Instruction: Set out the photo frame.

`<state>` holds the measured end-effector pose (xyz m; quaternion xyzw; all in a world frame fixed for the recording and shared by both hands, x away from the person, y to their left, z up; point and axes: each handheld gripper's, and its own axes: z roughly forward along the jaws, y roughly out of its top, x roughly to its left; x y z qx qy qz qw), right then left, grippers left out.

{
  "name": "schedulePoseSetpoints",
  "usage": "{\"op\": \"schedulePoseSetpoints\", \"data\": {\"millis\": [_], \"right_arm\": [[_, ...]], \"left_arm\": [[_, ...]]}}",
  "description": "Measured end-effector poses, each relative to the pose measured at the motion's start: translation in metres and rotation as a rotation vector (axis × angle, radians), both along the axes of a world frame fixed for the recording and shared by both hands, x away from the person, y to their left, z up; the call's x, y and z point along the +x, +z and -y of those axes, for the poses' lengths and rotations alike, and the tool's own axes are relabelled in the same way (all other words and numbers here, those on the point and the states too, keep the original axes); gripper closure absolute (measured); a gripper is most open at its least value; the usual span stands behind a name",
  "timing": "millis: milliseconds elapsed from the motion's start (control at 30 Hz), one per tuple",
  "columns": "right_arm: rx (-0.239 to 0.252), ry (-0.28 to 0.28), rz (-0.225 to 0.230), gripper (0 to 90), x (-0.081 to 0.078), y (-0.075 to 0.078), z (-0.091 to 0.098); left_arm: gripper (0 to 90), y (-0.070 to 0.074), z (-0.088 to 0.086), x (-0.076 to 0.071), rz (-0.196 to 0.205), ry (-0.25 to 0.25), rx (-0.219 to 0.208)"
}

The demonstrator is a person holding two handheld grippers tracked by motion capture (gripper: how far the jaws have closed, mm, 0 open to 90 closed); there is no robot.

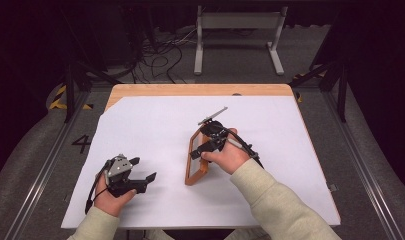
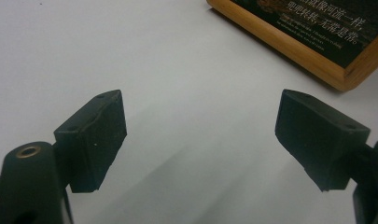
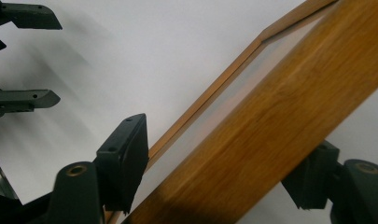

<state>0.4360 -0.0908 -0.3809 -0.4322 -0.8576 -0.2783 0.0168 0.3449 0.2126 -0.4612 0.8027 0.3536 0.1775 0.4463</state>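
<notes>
Progress judged early. Found the wooden frame (image 1: 195, 175) propped on one long edge on the white sheet (image 1: 155, 125) covering the bench (image 1: 190, 90), right of centre, leaning a little and not yet lifted clear. Found the right gripper (image 1: 210, 142) straddling the frame's upper edge, one pad on each side. Could not tell whether the pads actually pressed on the wood or merely bracketed it. Left over, by this reading: securing the hold, then carrying or setting the frame wherever it belonged.

Noted the left gripper (image 1: 143, 170) resting at the near left, well apart from the frame, spread wide and holding nothing.

Took the overall layout from the high view: both hands, the frame's tilt, the bare sheet around it. Got from the right gripper view (image 3: 219, 172) the thick side of the frame (image 3: 280, 116) running slantwise between the pads, plus the left gripper (image 3: 32, 58) far off at the upper left. Read from the left gripper view (image 2: 200, 135) a corner of the frame (image 2: 317, 60) with pale printed characters on a dark picture, illegible from above.
</notes>
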Motion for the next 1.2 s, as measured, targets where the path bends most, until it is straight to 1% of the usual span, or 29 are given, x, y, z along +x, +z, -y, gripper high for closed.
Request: {"op": "schedulePoseSetpoints", "data": {"millis": [67, 133, 200, 367, 400, 467, 500, 600, 700, 767, 833, 867, 933, 1000, 1100, 1167, 1200], "right_arm": [[-0.001, 0.005, 0.005, 34.0, 0.000, -0.001, 0.000], [0.012, 0.001, -0.004, 35.5, 0.000, -0.002, -0.001], [0.013, -0.003, -0.014, 35.6, -0.001, -0.003, -0.002], [0.021, -0.008, -0.016, 36.1, -0.001, -0.004, -0.001], [0.026, -0.006, -0.020, 36.1, 0.000, -0.004, 0.000], [0.045, -0.019, -0.039, 37.1, 0.001, -0.005, 0.002], [0.045, -0.019, -0.039, 37.1, 0.001, -0.005, 0.002], [0.037, -0.031, -0.037, 38.9, 0.000, -0.004, 0.002], [0.035, -0.040, -0.038, 40.3, -0.001, -0.004, 0.002], [0.032, -0.046, -0.038, 41.9, -0.002, -0.004, 0.002], [0.028, -0.061, -0.045, 44.9, -0.002, -0.003, 0.001], [0.025, -0.076, -0.047, 46.5, -0.003, -0.002, 0.001], [0.022, -0.110, -0.057, 51.0, -0.004, -0.001, 0.001], [0.017, -0.123, -0.061, 56.1, -0.005, 0.001, 0.002], [0.018, -0.133, -0.050, 64.3, -0.004, 0.005, 0.004], [0.020, -0.116, -0.031, 67.5, -0.004, 0.008, 0.005], [0.025, -0.108, -0.042, 67.8, -0.004, 0.008, 0.006]], "left_arm": [[16.9, 0.000, 0.000, 0.000, 0.003, 0.000, 0.002], [17.0, 0.000, 0.000, 0.000, 0.002, 0.002, 0.000], [17.0, 0.000, 0.000, 0.000, 0.006, 0.002, 0.000], [17.0, 0.000, 0.000, 0.000, 0.003, 0.006, -0.003], [17.0, 0.000, 0.000, 0.000, 0.001, 0.006, -0.003], [17.0, 0.000, 0.000, 0.000, 0.003, 0.006, -0.002], [17.0, 0.000, -0.001, 0.000, 0.006, 0.006, 0.004], [16.9, 0.000, 0.000, 0.000, 0.008, 0.012, -0.006], [16.9, 0.000, -0.001, 0.000, 0.007, 0.012, -0.005], [17.0, 0.000, 0.000, -0.001, 0.001, 0.013, -0.010], [16.9, 0.000, -0.001, -0.001, 0.003, 0.012, -0.005], [16.9, 0.000, -0.001, 0.000, 0.012, 0.013, 0.002], [17.0, 0.000, -0.002, 0.000, 0.007, 0.016, -0.001], [17.0, -0.001, -0.002, 0.001, 0.004, 0.018, -0.005], [17.0, 0.000, -0.002, 0.001, 0.004, 0.017, -0.006], [17.0, -0.001, -0.002, 0.001, 0.005, 0.016, -0.004], [16.9, -0.001, -0.002, 0.001, 0.007, 0.016, -0.001]]}}
